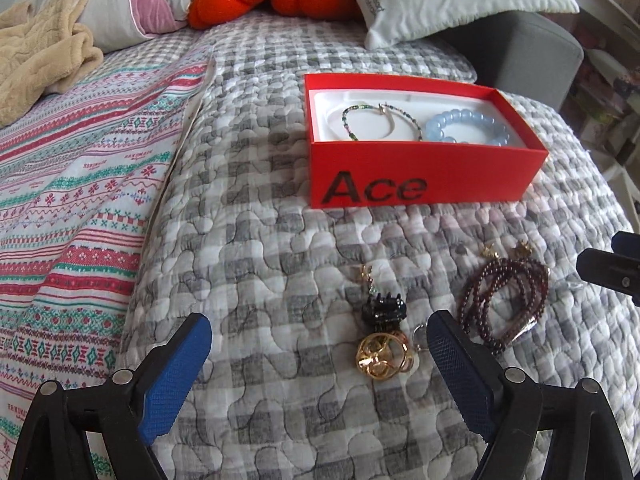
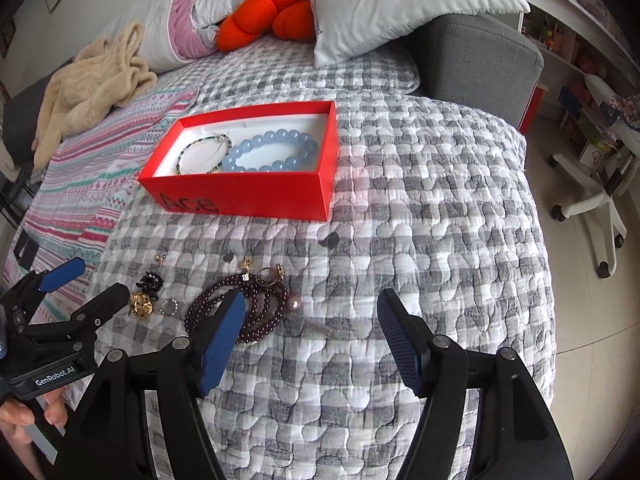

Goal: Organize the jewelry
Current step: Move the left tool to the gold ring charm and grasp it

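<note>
A red "Ace" box (image 1: pixel 420 172) (image 2: pixel 248 196) lies open on the quilt. It holds a blue bead bracelet (image 1: pixel 466 126) (image 2: pixel 276 152) and a thin green bead bracelet (image 1: pixel 380 122) (image 2: pixel 204 154). Loose on the quilt nearer me lie a dark red bead strand (image 1: pixel 504 300) (image 2: pixel 248 300), a black claw clip (image 1: pixel 384 308) (image 2: pixel 151 282), a gold ornament (image 1: pixel 382 356) (image 2: pixel 141 306), a small silver ring (image 2: pixel 170 306), gold earrings (image 2: pixel 264 270) and a pink pearl (image 2: pixel 298 302). My left gripper (image 1: pixel 320 340) (image 2: pixel 86 282) is open, around the clip and ornament. My right gripper (image 2: pixel 310 328) is open and empty, right of the strand.
The bed has a grey checked quilt (image 2: pixel 420 200) and a striped patterned sheet (image 1: pixel 72 184) to the left. A beige blanket (image 2: pixel 92 88), white pillows (image 2: pixel 400 4) and an orange plush (image 2: pixel 272 12) lie at the back. A grey headboard (image 2: pixel 480 64) and an office chair base (image 2: pixel 592 204) stand right.
</note>
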Tool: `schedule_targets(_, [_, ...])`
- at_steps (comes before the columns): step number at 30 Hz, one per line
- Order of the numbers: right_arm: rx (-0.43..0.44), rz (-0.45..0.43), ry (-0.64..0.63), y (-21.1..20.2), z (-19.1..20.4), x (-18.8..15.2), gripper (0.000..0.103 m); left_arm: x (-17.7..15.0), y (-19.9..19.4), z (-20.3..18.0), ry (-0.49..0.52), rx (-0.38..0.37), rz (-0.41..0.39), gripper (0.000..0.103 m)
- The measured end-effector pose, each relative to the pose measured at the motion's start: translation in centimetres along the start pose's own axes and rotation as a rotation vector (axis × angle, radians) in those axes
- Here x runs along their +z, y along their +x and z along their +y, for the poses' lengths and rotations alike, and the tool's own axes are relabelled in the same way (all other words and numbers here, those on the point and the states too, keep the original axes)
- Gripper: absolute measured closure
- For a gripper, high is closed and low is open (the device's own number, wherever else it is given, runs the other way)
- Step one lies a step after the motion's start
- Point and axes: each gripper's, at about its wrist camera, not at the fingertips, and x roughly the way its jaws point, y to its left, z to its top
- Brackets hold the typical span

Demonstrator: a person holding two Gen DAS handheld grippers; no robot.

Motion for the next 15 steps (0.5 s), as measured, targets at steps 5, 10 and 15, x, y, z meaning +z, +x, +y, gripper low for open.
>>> schedule_targets(5, [-0.021, 0.019, -0.022, 0.7, 0.5, -1.2, 0.031, -1.2, -0.2, -0.1, 0.023, -0.052, 0.026, 0.012])
schedule_targets(10, [-0.029, 0.032, -0.042, 1.2, 1.0, -1.9, 0.031, -2.0, -0.7, 0.0, 0.039, -0.092, 0.019, 0.012])
schedule_targets(15, [-0.025, 0.054, -0.044, 1.7, 1.2, -2.3, 0.031, -2.7, -0.7, 0.4, 0.048, -0.142, 0.033, 0.012])
